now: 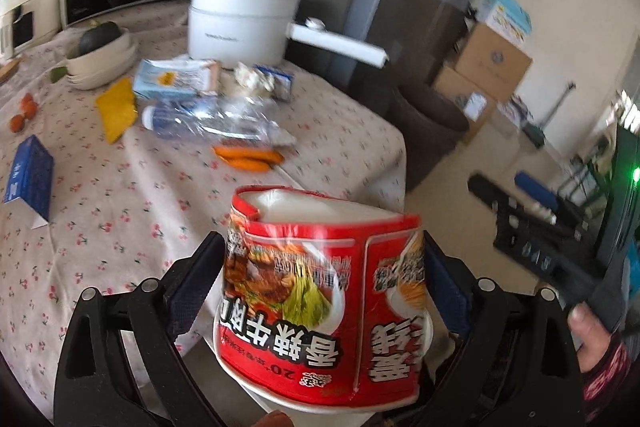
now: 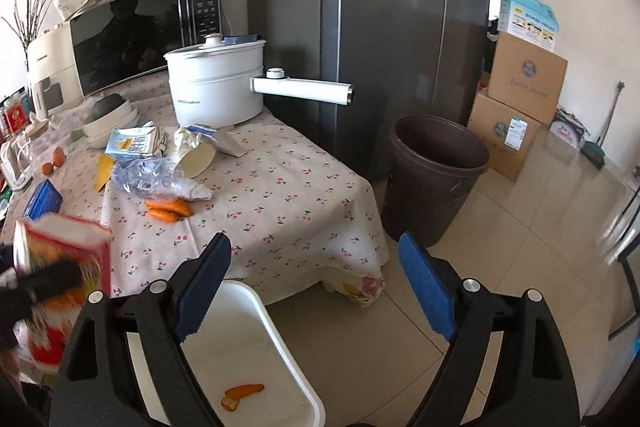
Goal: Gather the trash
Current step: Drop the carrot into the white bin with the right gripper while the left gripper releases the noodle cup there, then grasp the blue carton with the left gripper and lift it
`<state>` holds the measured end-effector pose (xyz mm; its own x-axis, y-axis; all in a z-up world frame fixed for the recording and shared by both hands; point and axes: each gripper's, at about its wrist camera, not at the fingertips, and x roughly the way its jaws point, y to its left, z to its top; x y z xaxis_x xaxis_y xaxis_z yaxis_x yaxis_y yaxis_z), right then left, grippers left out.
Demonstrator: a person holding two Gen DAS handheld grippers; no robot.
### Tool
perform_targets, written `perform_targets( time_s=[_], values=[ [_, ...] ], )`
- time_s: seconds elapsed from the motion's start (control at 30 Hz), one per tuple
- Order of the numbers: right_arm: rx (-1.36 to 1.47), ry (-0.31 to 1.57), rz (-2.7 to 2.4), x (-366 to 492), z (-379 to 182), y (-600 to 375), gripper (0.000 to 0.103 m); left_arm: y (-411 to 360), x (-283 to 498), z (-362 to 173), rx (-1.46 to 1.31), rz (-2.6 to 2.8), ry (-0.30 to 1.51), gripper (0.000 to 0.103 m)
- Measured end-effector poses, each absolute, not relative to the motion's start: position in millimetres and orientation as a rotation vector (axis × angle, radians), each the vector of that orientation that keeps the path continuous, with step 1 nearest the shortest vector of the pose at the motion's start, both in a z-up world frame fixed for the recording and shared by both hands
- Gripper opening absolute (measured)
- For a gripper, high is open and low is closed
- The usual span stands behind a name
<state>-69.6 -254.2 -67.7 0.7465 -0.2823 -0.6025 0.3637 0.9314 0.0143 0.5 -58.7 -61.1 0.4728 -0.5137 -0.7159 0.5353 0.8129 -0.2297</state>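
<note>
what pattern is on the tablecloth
Small red cherries scattered on a pale cream tablecloth, clearest in the right wrist view.

The red instant noodle cup carries large white Chinese characters, seen upside down, with "香辣牛肉" and the number "20" readable. The grey brand lettering on the white electric pot is too blurred to read.

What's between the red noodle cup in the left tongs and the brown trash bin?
Nothing visible blocks it. The noodle cup sits clamped in the left tongs near the table's corner; the open-topped bin stands on bare floor just past that corner.
</note>
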Motion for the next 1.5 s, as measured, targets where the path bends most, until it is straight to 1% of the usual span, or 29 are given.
perform_targets(
  time_s=[0.13,0.23,0.4,0.47,0.67,0.87,1.0,1.1,1.2,1.37,1.4,1.47,1.5],
  values=[
    [0.145,0.633,-0.364,-69,-67,-256,0.085,-63,-2,-68,0.060,-0.653,0.898,0.096],
    [0.147,0.632,-0.359,-68,-67,-254,0.085,-62,-2,-73,0.080,-0.641,0.915,0.096],
    [0.142,0.639,-0.326,-62,-68,-243,0.092,-46,15,-70,0.075,-0.541,0.918,0.096],
    [0.140,0.643,-0.310,-60,-69,-237,0.096,-33,28,-64,0.059,-0.484,0.905,0.096],
    [0.122,0.698,-0.249,-49,-78,-219,0.096,13,68,-47,0.006,-0.304,0.858,0.096],
    [0.109,0.730,-0.211,-41,-85,-206,0.096,71,114,-41,-0.094,-0.099,0.840,0.096],
    [0.101,0.745,-0.185,-37,-88,-198,0.096,109,140,-39,-0.093,0.057,0.809,0.096],
    [0.088,0.750,-0.174,-34,-90,-193,0.096,138,162,-45,-0.075,0.137,0.831,0.096],
    [0.084,0.770,-0.161,-28,-94,-191,0.096,166,183,-64,-0.096,0.196,0.899,0.096],
    [0.069,0.792,-0.134,-19,-100,-181,0.096,180,202,-93,-0.093,0.199,0.998,0.096],
    [0.064,0.795,-0.129,-17,-101,-180,0.096,181,204,-97,-0.095,0.197,1.009,0.095],
    [0.052,0.804,-0.114,-13,-104,-175,0.096,182,207,-107,-0.105,0.178,1.042,0.090],
    [0.047,0.809,-0.107,-11,-105,-173,0.096,181,209,-113,-0.106,0.160,1.064,0.081]
  ],
)
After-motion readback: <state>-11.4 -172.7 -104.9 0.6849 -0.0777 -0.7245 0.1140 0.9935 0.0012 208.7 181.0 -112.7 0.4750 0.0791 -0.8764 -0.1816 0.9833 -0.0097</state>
